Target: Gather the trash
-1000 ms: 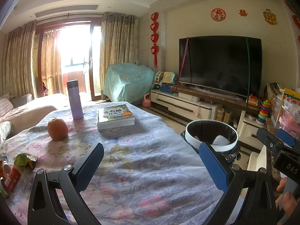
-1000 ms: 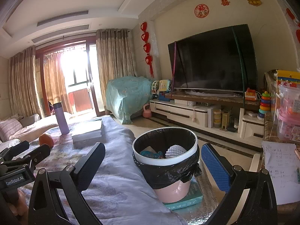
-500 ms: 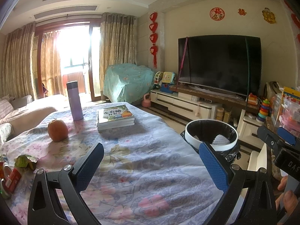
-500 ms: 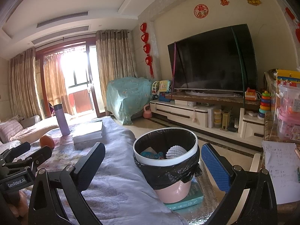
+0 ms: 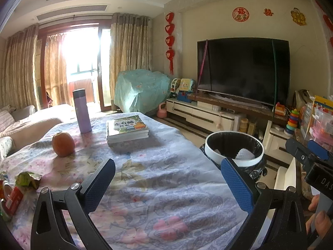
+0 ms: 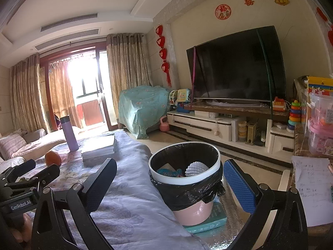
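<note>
The wrappers (image 5: 14, 189) lie at the counter's (image 5: 166, 187) far left, nearer the empty, spread left claw (image 5: 168, 185) than the equally empty, spread right claw (image 6: 169, 184), which faces the bin (image 6: 185, 179).

floral-cloth table (image 5: 166, 179) has an orange (image 5: 63, 144), purple flask (image 5: 82, 111), stack of books (image 5: 127, 128), and crumpled wrappers (image 5: 27, 179) by the left edge

Ahead of left gripper (image 5: 167, 180): bare floral tablecloth (image 5: 158, 179), open passage | far ahead: book stack (image 5: 127, 129), purple flask (image 5: 81, 111), orange (image 5: 63, 144) stood in the way | far left: crumpled wrappers (image 5: 18, 187) | between right gripper (image 6: 169, 184) fingers: lined bin (image 6: 185, 179) blocked the path.
</note>
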